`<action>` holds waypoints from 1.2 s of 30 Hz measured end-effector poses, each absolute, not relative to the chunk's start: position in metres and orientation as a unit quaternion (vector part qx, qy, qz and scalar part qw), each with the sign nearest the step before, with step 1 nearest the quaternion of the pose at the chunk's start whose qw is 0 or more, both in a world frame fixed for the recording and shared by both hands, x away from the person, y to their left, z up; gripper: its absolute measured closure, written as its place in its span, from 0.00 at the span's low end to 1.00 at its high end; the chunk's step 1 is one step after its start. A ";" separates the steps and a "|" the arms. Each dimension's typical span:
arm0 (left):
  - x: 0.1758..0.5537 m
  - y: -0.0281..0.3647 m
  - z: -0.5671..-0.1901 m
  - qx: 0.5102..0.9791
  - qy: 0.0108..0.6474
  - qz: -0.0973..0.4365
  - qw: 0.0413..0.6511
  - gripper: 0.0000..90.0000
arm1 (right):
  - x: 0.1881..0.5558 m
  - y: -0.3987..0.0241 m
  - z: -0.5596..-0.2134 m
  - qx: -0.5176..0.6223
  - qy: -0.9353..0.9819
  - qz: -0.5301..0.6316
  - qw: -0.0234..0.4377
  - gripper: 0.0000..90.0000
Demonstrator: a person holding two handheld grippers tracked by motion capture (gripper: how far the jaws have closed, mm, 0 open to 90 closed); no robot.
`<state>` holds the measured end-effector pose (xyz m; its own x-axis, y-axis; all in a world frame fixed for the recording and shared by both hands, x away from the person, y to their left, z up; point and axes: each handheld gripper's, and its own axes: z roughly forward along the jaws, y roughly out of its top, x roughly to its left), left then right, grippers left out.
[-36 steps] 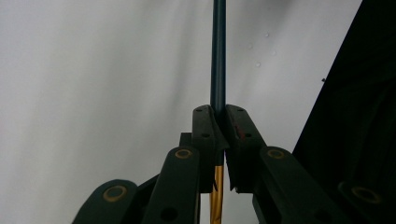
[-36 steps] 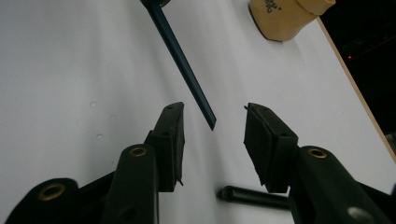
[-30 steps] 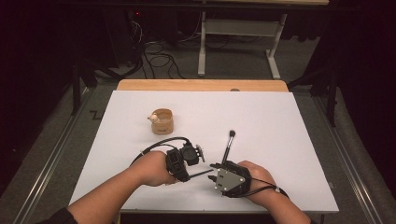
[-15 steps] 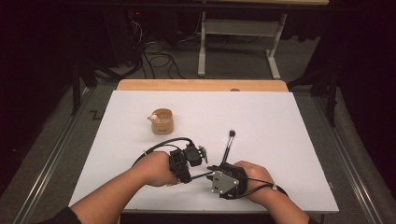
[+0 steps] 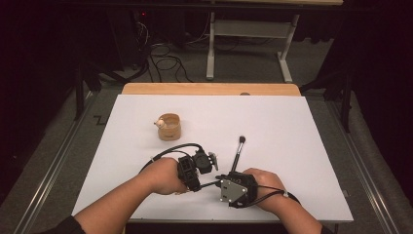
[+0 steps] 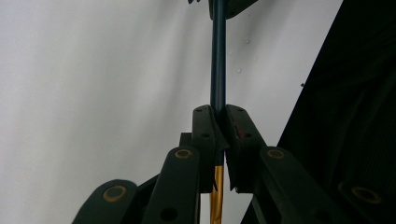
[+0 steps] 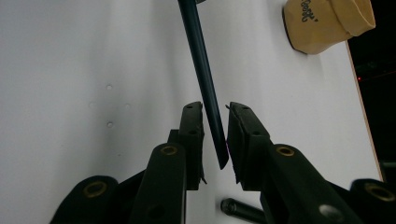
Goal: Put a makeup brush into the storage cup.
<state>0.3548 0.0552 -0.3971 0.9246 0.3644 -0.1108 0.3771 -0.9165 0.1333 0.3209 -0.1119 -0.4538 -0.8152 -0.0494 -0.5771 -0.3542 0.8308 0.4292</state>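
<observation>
— Right, your left gripper (image 6: pixel 218 121) is clamped tight on a thin dark stick (image 6: pixel 218 60). Its pads are pressed together around it, and a gold stretch of the stick shows just behind them.

— And the right one?

— Your right gripper (image 7: pixel 215 121) has the brush (image 5: pixel 237 155) lined up. The pointed tip of the handle sits between the jaws. They have just been closing, but a sliver of white table (image 5: pixel 292 126) is visible on each side of the handle, so no grip yet.

— Where does the brush lie?

— Flat on the table, near your edge. Its dark head points away from you and its handle runs back into your right gripper. The wooden cup (image 5: pixel 169 126) stands well apart, farther out to the left. Your two hands sit close together.
</observation>
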 end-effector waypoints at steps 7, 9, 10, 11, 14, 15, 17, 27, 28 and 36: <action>0.355 0.055 -0.396 0.978 0.190 -0.041 0.080 0.92 | 0.322 -0.112 -0.454 -0.109 0.915 0.269 0.280 0.90; 0.355 0.055 -0.396 0.977 0.190 -0.042 0.082 0.92 | 0.322 -0.113 -0.454 -0.111 0.915 0.268 0.280 0.90; 0.355 0.055 -0.396 0.977 0.190 -0.042 0.081 0.92 | 0.322 -0.113 -0.454 -0.112 0.914 0.268 0.282 0.91; 0.356 0.055 -0.395 0.977 0.190 -0.042 0.082 0.92 | 0.322 -0.113 -0.454 -0.113 0.915 0.266 0.282 0.91; 0.356 0.056 -0.395 0.977 0.191 -0.042 0.085 0.92 | 0.321 -0.113 -0.454 -0.115 0.914 0.264 0.284 0.92; 0.356 0.056 -0.394 0.977 0.191 -0.043 0.085 0.92 | 0.321 -0.113 -0.455 -0.114 0.915 0.263 0.283 0.93; 0.356 0.056 -0.394 0.977 0.191 -0.038 0.085 0.91 | 0.321 -0.113 -0.455 -0.122 0.913 0.260 0.288 0.94; 0.358 0.059 -0.393 0.975 0.201 -0.032 0.090 0.88 | 0.320 -0.114 -0.453 -0.135 0.912 0.265 0.282 0.97; 0.358 0.059 -0.393 0.975 0.201 -0.032 0.090 0.87 | 0.320 -0.114 -0.453 -0.135 0.912 0.266 0.281 0.97; 0.358 0.058 -0.393 0.975 0.202 -0.032 0.088 0.82 | 0.320 -0.114 -0.453 -0.138 0.911 0.269 0.282 0.97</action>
<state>0.3578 0.0582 -0.3932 0.9160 0.3890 -0.0983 0.4003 -0.9024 0.1592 0.3202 -0.1145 -0.4526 -0.8028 -0.1001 -0.5878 -0.4035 0.8171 0.4119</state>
